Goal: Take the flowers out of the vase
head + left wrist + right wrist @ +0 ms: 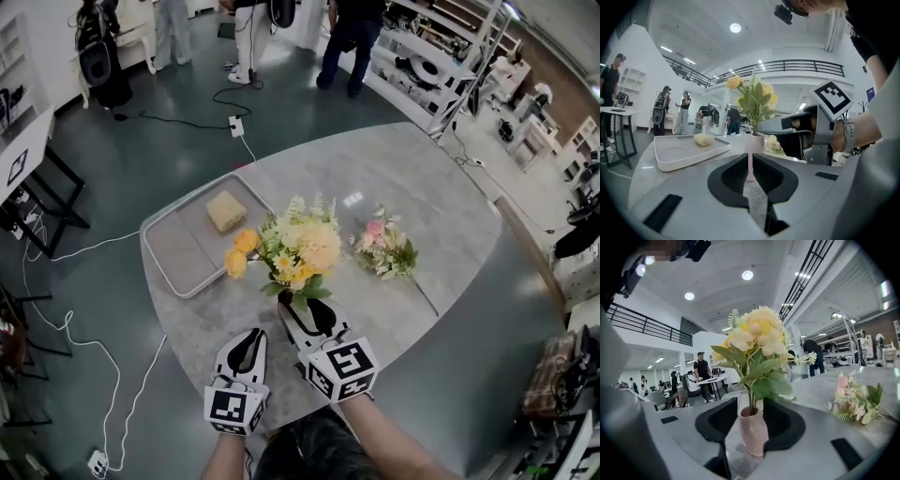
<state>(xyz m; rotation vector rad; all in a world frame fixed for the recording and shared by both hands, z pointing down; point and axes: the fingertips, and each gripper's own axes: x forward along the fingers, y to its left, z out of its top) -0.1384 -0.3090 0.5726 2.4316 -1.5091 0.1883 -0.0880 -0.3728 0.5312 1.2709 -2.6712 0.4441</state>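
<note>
A small pink vase (753,432) stands on the grey table with a yellow bouquet (300,246) in it, its green stems rising from the neck. My right gripper (305,306) reaches under the blooms, and its jaws stand wide on either side of the vase without squeezing it. The blooms (754,338) fill the upper part of the right gripper view. My left gripper (251,337) rests lower left of the vase, shut and holding nothing. In the left gripper view the vase (753,145) shows beyond its jaws, with the right gripper (787,125) beside it.
A bunch of pink flowers (384,248) lies on the table right of the vase. A white tray (173,253) with a yellow sponge (225,211) sits at the left. Cables run across the floor, and people stand by shelving beyond the table.
</note>
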